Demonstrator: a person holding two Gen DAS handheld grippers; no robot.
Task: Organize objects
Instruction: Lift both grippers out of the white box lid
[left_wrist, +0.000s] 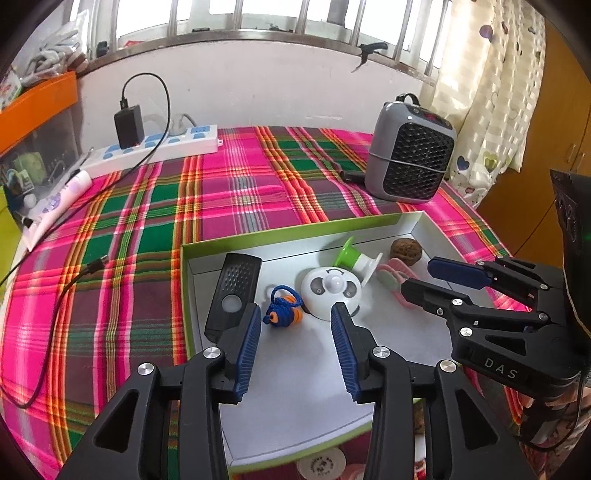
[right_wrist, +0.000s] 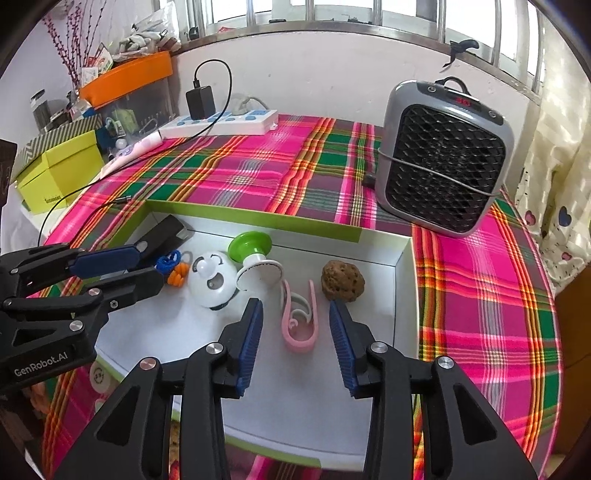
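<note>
Objects for organizing, all lying in a shallow white cardboard box with lime-green rim (left_wrist: 236, 242) (right_wrist: 258, 218) on a pink-and-green plaid cloth covering the worktop (left_wrist: 129, 236) (right_wrist: 258, 173).

Left tongs (left_wrist: 295, 345) (right_wrist: 118, 269): black frame, blue ribbed pads, jaws wide apart, holding nothing, poised above the box floor. Just ahead of the pads lie a blue cord wound round orange beads (left_wrist: 282, 308) (right_wrist: 173, 267) and a round white dome toy with grey eyes (left_wrist: 330, 290) (right_wrist: 214, 282). Beside the left pad, a flat black rectangular device with dotted grille and round button (left_wrist: 232, 293) (right_wrist: 162, 234) lies along the box's left wall.

Right tongs (right_wrist: 295, 343) (left_wrist: 428, 277): same build, jaws wide apart, empty. Between the pads lies a pink plastic curved clip (right_wrist: 301, 321) (left_wrist: 393, 275), flat on the box floor, touching neither pad. Beyond it, a green-and-white spool-shaped item (right_wrist: 255, 254) (left_wrist: 356, 258) lies tipped on its side against the dome toy; a brown wrinkled walnut (right_wrist: 342, 277) (left_wrist: 406, 251) sits near the far right corner.

Outside the box: a grey portable fan heater with black mesh front (left_wrist: 412, 155) (right_wrist: 445, 162) at the far right of the cloth; a white power strip with blue sockets and a black charger plugged in (left_wrist: 155, 146) (right_wrist: 221, 122) at the far left against the wall.
</note>
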